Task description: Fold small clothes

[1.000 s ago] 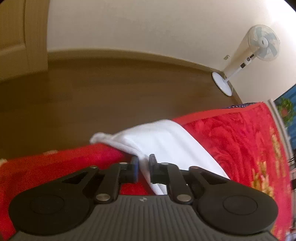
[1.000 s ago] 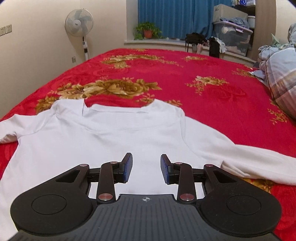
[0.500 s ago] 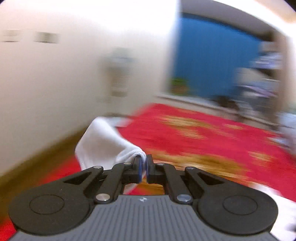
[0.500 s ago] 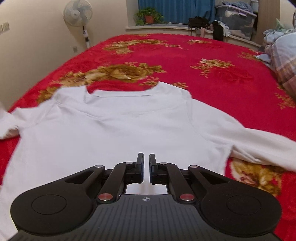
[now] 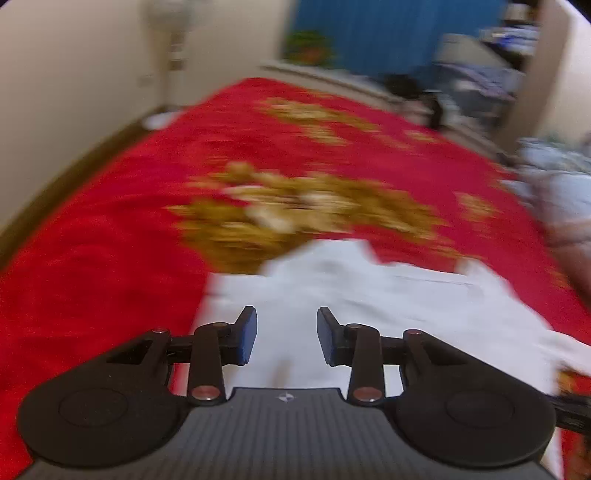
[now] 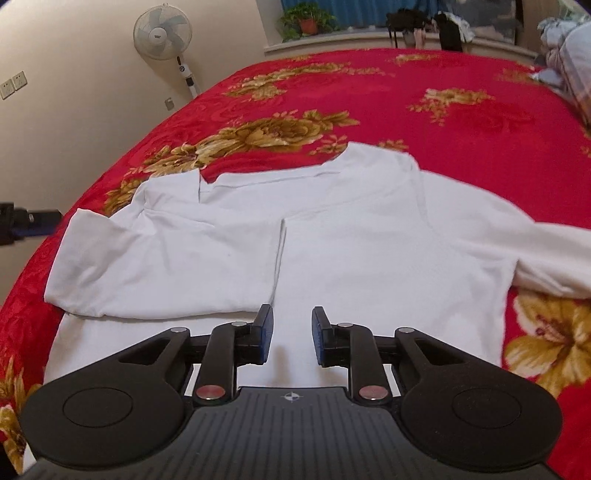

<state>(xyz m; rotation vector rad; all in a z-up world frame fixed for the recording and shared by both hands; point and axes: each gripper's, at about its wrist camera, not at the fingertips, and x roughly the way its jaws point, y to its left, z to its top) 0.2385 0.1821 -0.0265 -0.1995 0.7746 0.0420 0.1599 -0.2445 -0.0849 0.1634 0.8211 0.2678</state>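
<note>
A white long-sleeved shirt [image 6: 369,229] lies flat on the red flowered bedspread [image 6: 406,96]. Its left sleeve [image 6: 166,266] is folded across the body, while the right sleeve [image 6: 554,258] stretches out to the right. My right gripper [image 6: 289,334] hovers over the shirt's lower body, jaws opening, with nothing between them. In the blurred left wrist view my left gripper [image 5: 286,334] is over the shirt [image 5: 388,302], jaws opening and empty. Part of the left gripper [image 6: 22,221] shows at the right wrist view's left edge.
A standing fan [image 6: 162,29] is by the wall past the bed's left edge. Crumpled plaid bedding [image 6: 569,48] is piled at the far right. A potted plant [image 6: 304,18] and bags sit on the sill beyond the bed.
My left gripper swung from the bed's left edge over the shirt with the sleeve pinched, then let go. The sleeve now lies folded on the body. My right gripper shut and reopened.
</note>
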